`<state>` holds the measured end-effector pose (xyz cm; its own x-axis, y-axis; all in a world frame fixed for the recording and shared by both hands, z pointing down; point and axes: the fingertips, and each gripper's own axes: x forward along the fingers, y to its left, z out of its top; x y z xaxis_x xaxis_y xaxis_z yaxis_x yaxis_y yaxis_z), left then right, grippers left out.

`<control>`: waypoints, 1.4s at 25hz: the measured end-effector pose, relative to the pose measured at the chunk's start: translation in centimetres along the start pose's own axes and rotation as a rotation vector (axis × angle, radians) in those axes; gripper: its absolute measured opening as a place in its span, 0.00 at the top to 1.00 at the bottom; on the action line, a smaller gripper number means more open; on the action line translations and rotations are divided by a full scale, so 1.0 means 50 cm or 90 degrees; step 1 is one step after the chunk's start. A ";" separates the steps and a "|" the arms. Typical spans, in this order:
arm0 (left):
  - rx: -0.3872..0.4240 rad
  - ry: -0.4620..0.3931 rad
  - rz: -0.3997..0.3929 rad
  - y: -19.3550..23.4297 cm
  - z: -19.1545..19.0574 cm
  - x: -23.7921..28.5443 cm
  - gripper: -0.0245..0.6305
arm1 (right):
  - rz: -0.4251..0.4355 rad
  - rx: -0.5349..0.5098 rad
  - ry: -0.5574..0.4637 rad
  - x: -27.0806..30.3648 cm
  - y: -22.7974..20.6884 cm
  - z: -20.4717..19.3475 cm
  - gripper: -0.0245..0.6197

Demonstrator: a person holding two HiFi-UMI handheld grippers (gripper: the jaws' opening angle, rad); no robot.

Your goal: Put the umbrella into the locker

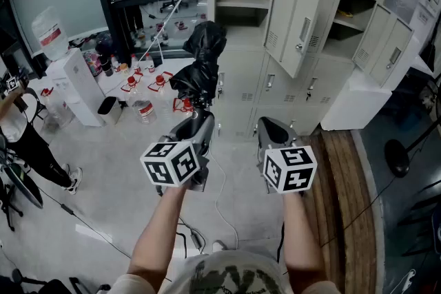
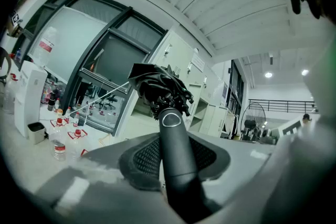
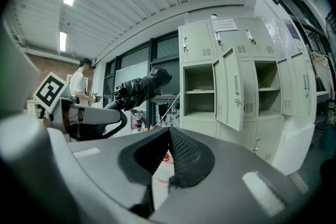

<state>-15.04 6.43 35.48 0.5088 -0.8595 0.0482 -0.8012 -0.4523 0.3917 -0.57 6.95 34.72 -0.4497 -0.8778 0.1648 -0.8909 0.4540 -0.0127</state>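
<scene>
Left gripper [image 1: 198, 122] is clamped on the handle of the folded black umbrella [image 1: 200, 65]. In the left gripper view the dark handle [image 2: 176, 155] sits squarely between the two pads. Right gripper [image 1: 274, 129] is empty, with its jaw tips drawn together and only floor showing past them, and it is held just beside the left one at about the same height. Key relation: the umbrella's long axis runs straight out from the left gripper, handle toward the person and bundled canopy [image 2: 160, 89] leading toward the lockers [image 1: 238, 89]. It looks roughly level, maybe nose slightly up. The open compartment [image 1: 241, 3] with a shelf lies ahead and a bit right of the canopy tip. Its door [image 1: 300, 27] hangs open on its right side, and further compartments [image 1: 344, 24] stand open beyond that. From the right gripper view the umbrella [image 3: 139, 89] is left of the locker opening [image 3: 199, 92] and pointing at it. Floor still lies between the tip and the locker front, so it is not in yet. The left hand is the carrier and the nearer one. My guess is the next move is a push forward and slightly right, canopy first, taking care that the floppy fabric does not catch the frame edge or shelf. Surface is pale tiled floor [image 1: 117, 169], with a wooden strip [image 1: 344, 182] on the right and a cable [image 1: 220, 210] underfoot. The room is cluttered, with water bottles [image 1: 145, 110] on the floor, a white dispenser [image 1: 76, 82], a taut white cord [image 1: 176, 7] and a person [image 1: 21, 134] at far left.
</scene>
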 end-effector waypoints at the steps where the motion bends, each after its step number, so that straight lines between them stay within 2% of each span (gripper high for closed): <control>1: 0.001 -0.001 -0.001 0.000 0.001 0.001 0.76 | -0.001 0.001 0.000 0.001 -0.001 -0.002 0.96; 17: -0.006 -0.010 -0.007 0.006 0.003 0.058 0.76 | -0.013 -0.007 0.008 0.034 -0.043 -0.018 0.96; 35: -0.012 0.000 0.034 0.003 0.009 0.337 0.76 | 0.059 -0.021 0.002 0.207 -0.255 0.021 0.98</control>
<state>-6.74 -8.26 35.93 0.4656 -0.8822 0.0698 -0.8211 -0.4012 0.4060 6.04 -8.09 35.55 -0.5302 -0.8311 0.1676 -0.8427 0.5384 0.0043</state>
